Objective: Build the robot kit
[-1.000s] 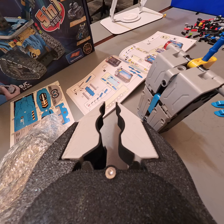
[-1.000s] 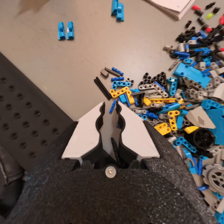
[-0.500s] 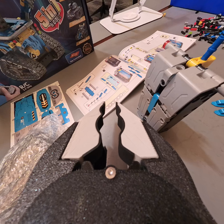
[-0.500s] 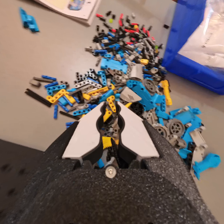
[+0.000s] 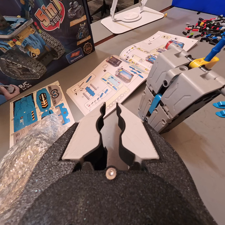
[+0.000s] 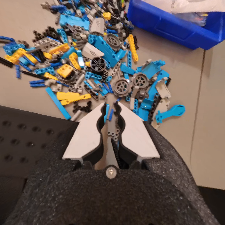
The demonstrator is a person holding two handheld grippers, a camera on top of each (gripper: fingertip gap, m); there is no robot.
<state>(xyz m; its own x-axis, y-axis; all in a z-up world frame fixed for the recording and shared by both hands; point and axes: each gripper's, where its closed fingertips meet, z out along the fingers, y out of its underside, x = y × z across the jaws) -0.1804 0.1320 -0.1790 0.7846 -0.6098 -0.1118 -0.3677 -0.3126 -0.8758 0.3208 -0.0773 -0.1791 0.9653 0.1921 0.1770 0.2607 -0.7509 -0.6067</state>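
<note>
2 grippers, left gripper (image 5: 110, 107) and right gripper (image 6: 111, 105), are hanging slightly parted, gripping nothing; 1 grey model (image 5: 180, 87) is sitting right of the left fingers, 3 grey wheels (image 6: 121, 87) lying ahead of the right fingers beside 1 blue bin (image 6: 176, 28).

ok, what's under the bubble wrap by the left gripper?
The bubble wrap lies over the near corner of the sticker sheet, beside the open left gripper. Blue print shows through faintly; anything else beneath is hidden by the wrap and the gripper's foam.

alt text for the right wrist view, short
The right gripper, fingers slightly apart and holding nothing, hovers over the near edge of a pile of loose building pieces on a grey table. A blue bin sits at upper right.
</note>
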